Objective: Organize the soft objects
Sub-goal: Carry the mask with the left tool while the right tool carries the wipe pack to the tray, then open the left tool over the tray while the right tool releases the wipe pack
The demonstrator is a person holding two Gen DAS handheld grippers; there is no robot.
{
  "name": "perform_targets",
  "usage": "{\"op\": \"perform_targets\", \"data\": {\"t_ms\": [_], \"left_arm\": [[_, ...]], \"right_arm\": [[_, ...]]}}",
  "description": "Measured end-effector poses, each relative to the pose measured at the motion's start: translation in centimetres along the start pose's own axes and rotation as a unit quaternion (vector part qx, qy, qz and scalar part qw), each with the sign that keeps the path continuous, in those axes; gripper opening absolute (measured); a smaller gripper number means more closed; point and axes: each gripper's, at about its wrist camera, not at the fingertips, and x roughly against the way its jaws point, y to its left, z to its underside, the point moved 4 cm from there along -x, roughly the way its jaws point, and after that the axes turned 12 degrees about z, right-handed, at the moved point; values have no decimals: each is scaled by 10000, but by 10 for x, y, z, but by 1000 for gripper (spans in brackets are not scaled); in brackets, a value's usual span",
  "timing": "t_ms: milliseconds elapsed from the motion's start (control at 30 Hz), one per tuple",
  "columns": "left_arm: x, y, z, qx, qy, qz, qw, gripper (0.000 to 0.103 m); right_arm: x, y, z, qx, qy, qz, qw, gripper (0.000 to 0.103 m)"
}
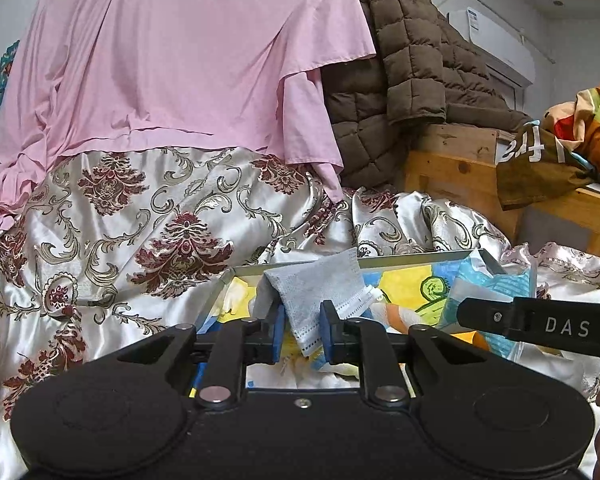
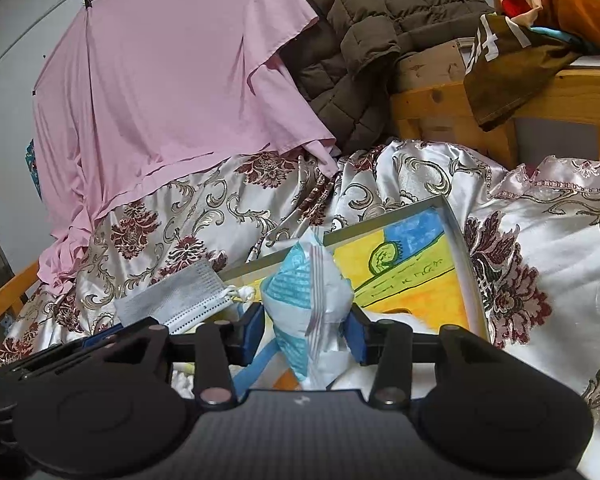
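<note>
A: What's the left gripper (image 1: 302, 330) got?

B: A grey face mask (image 1: 320, 286), folded, sitting btwn the blue pads (image 1: 327, 330) just over the near edge of the shallow box (image 2: 458, 240). Fingers are narrow, but whether they pinch or have let go, can't tell from here.

A: And the right gripper (image 2: 309, 334)?

B: Fingers spread mid-width w/ a small blue-and-white plastic packet (image 2: 308, 300) between them, also over the box's near side. Looks puffy, prob tissues or sth soft. Pads seem to just touch its sides; firm hold or not, can't tell.

A: How'd they handle?

B: Both v. light and limp, I'd say. Mask flops and its ear loops (image 2: 242, 293) could snag, so grab the pleated middle, not the loops. Packet's film looks slick; take it across the fat middle, gently, or it squirts out.

A: Box itself?

B: Rests on the floral satin bedspread (image 1: 112, 232), kid's drawing (image 2: 412, 268) lining the bottom. Soft bedding under it, so it may tip.
</note>
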Motion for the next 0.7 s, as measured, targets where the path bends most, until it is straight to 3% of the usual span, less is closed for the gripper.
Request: {"op": "perform_targets", "data": {"t_ms": [700], "left_arm": [[6,1,0,33,-3,-6,10000,50]], "right_arm": [[2,-2,0,3,-2,89,10000,70]]}}
